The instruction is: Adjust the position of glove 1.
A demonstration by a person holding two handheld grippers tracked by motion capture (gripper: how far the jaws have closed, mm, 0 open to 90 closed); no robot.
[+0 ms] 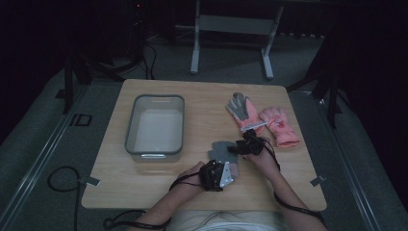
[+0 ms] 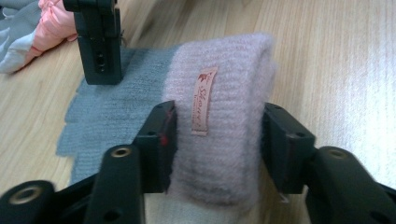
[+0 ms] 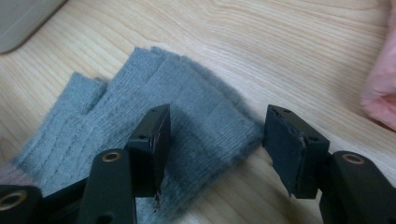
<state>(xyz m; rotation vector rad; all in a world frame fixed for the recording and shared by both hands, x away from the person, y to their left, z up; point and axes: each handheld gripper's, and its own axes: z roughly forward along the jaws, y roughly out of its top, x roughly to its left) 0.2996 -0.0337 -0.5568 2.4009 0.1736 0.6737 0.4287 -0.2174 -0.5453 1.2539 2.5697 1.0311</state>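
A grey knitted glove [image 1: 219, 149] with a pale pink cuff [image 2: 224, 84] lies flat on the wooden table [image 1: 202, 96], near the front middle. My left gripper [image 1: 217, 174] is open, and its jaws stand on either side of the cuff and touch its sides [image 2: 217, 126]. A small label [image 2: 204, 100] on the cuff faces the camera. My right gripper [image 1: 243, 146] is open and low over the grey finger end [image 3: 187, 102]. One jaw is over the knit and the other is past its edge [image 3: 215, 135]. The left gripper view shows the right gripper [image 2: 98, 42] beyond the cuff.
A grey plastic bin [image 1: 155, 126] stands at the table's left, with nothing visible inside. A grey-and-pink glove [image 1: 243, 113] and a pink padded glove [image 1: 280, 126] lie at the right, close behind my right gripper. The pink glove's edge [image 3: 380, 93] appears in the right gripper view.
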